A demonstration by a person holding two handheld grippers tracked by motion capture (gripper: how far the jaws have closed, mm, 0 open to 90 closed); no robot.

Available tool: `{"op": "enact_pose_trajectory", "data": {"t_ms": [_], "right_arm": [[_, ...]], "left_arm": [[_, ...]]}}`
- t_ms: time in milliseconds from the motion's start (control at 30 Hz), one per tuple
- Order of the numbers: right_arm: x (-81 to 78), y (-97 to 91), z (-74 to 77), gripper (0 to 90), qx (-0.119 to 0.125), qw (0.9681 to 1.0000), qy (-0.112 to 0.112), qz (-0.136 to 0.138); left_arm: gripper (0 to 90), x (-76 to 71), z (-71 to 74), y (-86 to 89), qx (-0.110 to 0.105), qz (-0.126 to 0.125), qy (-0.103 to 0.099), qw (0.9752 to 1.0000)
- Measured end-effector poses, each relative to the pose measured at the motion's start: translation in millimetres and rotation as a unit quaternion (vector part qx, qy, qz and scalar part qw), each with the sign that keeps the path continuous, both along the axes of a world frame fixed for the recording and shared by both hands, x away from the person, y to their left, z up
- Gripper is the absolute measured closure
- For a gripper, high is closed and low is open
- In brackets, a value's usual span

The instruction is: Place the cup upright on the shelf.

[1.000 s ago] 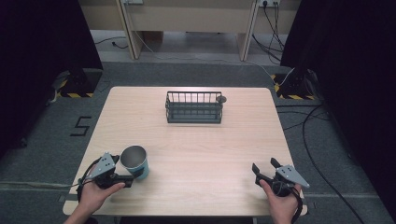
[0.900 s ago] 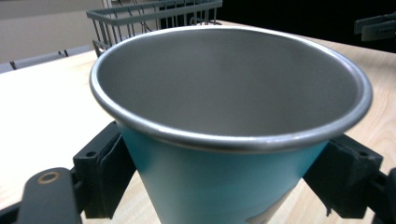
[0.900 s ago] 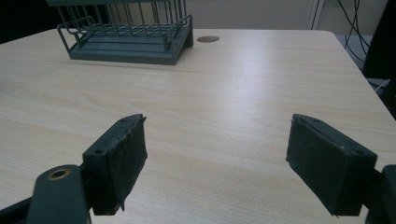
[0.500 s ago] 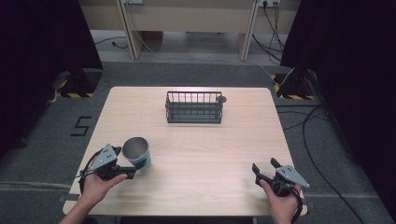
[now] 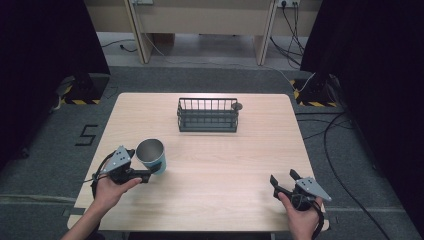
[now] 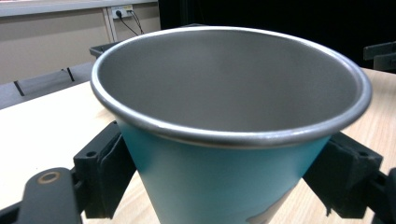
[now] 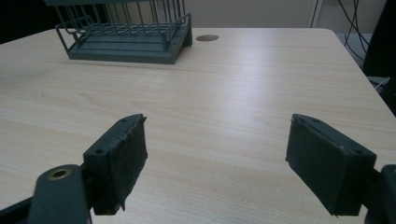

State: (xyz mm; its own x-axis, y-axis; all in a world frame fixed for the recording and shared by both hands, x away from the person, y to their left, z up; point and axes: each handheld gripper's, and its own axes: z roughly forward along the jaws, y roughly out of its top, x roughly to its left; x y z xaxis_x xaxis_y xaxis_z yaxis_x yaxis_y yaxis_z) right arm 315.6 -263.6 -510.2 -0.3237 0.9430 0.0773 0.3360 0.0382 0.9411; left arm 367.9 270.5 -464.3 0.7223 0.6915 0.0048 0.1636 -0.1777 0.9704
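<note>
**Near the table's left front edge: cup carried off the corner and inward**

Toward the left front part of the table point(image 5: 210, 200), the left gripper point(image 5: 142, 175) now holds the cup point(image 5: 151, 156) farther from the near edge than it was a second ago, when the cup sat closer to the front left corner. Across the three high-view moments the hand has travelled steadily away from the person, and the cup looks slightly tilted, its open mouth turned up toward the camera. In the left gripper view the black jaws press against the teal wall of the cup point(image 6: 224, 177) from both sides, below the metal rim, so the grasp looks firm and low.

The right gripper point(image 5: 285, 182) has not shifted: it rests near the right front corner, jaws spread wide with nothing between them, bare tabletop ahead of it in the right gripper view.

The wire basket point(image 5: 207, 116) stands toward the far edge, at its middle, well apart from the cup. My reading is that the cup is being carried, probably toward that basket; most of the way across the table remains.
</note>
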Motion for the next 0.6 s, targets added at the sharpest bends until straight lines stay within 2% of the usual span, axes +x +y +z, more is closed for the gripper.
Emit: {"op": "enact_pose_trajectory", "data": {"t_ms": [600], "right_arm": [[-0.2,0.1,-0.3,21.3,0.002,1.0,0.002,0.0]], "left_arm": [[16.4,21.8,11.3,-17.8,-0.009,-0.007,-0.01,0.9999]]}}
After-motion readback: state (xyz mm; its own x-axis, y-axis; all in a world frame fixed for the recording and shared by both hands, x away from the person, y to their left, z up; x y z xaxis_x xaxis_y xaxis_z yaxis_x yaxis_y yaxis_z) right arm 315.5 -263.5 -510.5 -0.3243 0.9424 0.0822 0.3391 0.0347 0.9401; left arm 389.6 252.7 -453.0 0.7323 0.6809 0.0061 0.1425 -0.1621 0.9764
